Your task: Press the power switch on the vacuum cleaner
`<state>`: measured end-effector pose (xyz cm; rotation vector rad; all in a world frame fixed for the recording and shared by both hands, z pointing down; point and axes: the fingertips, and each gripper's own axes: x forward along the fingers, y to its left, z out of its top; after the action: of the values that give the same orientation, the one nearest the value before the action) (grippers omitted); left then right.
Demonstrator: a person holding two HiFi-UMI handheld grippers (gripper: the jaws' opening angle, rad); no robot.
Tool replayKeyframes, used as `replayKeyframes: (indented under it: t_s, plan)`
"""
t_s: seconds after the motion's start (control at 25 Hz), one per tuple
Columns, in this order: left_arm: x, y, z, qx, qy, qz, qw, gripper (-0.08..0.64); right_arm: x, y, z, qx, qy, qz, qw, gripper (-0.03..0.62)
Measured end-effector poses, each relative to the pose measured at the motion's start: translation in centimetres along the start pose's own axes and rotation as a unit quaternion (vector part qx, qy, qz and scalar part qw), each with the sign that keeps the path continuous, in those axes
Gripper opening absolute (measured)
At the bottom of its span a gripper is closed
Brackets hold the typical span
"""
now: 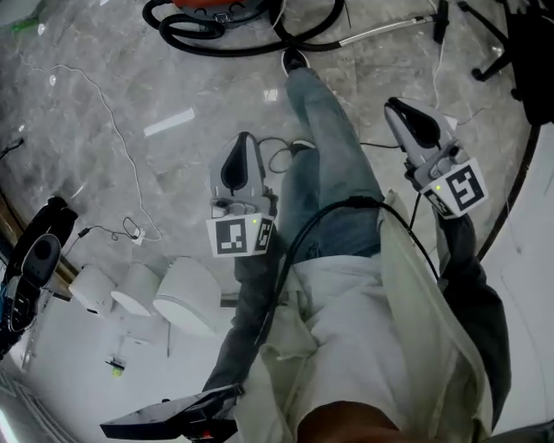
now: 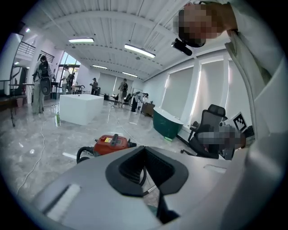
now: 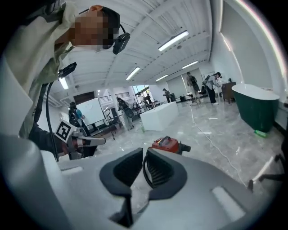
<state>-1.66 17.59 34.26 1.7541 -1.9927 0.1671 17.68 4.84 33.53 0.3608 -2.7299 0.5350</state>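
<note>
The red vacuum cleaner [image 1: 213, 7] stands on the grey marble floor at the far top edge of the head view, its black hose [image 1: 251, 43] coiled in front of it. It also shows a few steps ahead as the vacuum cleaner [image 2: 110, 143] in the left gripper view and the vacuum cleaner [image 3: 166, 144] in the right gripper view. My left gripper [image 1: 242, 144] [image 2: 144, 148] is held above my left leg, shut and empty. My right gripper [image 1: 396, 107] [image 3: 144, 152] is raised at the right, jaws together on nothing. Both point toward the vacuum and are well short of it.
A metal wand [image 1: 381, 33] lies right of the hose. Thin cables [image 1: 112, 121] run over the floor. White round stools [image 1: 186, 294] sit at lower left. A chair base [image 1: 493, 43] is at top right. A green tub [image 2: 167, 123], a white block [image 2: 81, 108] and people stand farther off.
</note>
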Motion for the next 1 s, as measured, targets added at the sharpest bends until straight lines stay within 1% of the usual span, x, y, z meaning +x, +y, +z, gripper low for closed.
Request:
replayKeyframes:
  t_s: [0.12, 0.16, 0.24, 0.32, 0.4, 0.48, 0.56, 0.64, 0.72, 0.8, 0.88, 1.0]
  plan:
    - [-4.9, -5.3, 1.3, -0.001, -0.026, 0.0, 0.9997, 0.003, -5.1, 4.6, 1.7, -0.025, -0.011, 0.027, 0.999, 0.023]
    - [-6.1, -7.3, 2.1, 0.002, -0.039, -0.007, 0.9992, 0.003, -6.6, 5.9, 2.4, -0.031, -0.016, 0.034, 0.999, 0.027]
    - [-8.1, -11.8, 3.9, 0.006, -0.075, -0.034, 0.9966, 0.003, -9.3, 8.9, 3.9, -0.043, -0.029, 0.046, 0.998, 0.035]
    - [-11.3, -16.3, 4.9, -0.007, -0.101, -0.061, 0.993, 0.003, -12.3, 12.8, 5.3, -0.059, -0.043, 0.059, 0.996, 0.035]
    - [-14.4, -19.4, 5.3, -0.012, -0.119, -0.063, 0.9907, 0.003, -15.1, 15.9, 6.5, -0.074, -0.059, 0.067, 0.993, 0.035]
    - [-16.6, -21.2, 4.8, -0.008, -0.115, -0.053, 0.9919, 0.003, -17.5, 17.8, 7.1, -0.08, -0.071, 0.069, 0.992, 0.035]
    - [-18.0, -22.6, 4.5, -0.001, -0.108, -0.052, 0.9928, 0.003, -19.5, 18.9, 7.3, -0.082, -0.082, 0.071, 0.991, 0.035]
    - [-18.9, -23.4, 4.7, 0.019, -0.118, -0.047, 0.9917, 0.002, -20.8, 19.4, 7.6, -0.081, -0.09, 0.081, 0.989, 0.032]
    - [-19.7, -23.7, 5.1, 0.032, -0.127, -0.028, 0.991, 0.003, -21.5, 19.6, 7.9, -0.081, -0.09, 0.099, 0.988, 0.029]
    - [-20.7, -24.4, 5.0, 0.024, -0.122, -0.007, 0.9921, 0.002, -22.1, 19.6, 7.5, -0.084, -0.081, 0.114, 0.987, 0.025]
    - [-21.5, -25.1, 4.5, 0.008, -0.11, 0.014, 0.9938, 0.003, -22.9, 19.1, 6.8, -0.087, -0.07, 0.12, 0.986, 0.021]
    - [-22.5, -26.6, 3.0, -0.013, -0.11, 0.055, 0.9923, 0.003, -25.5, 17.6, 5.7, -0.088, -0.057, 0.121, 0.987, 0.018]
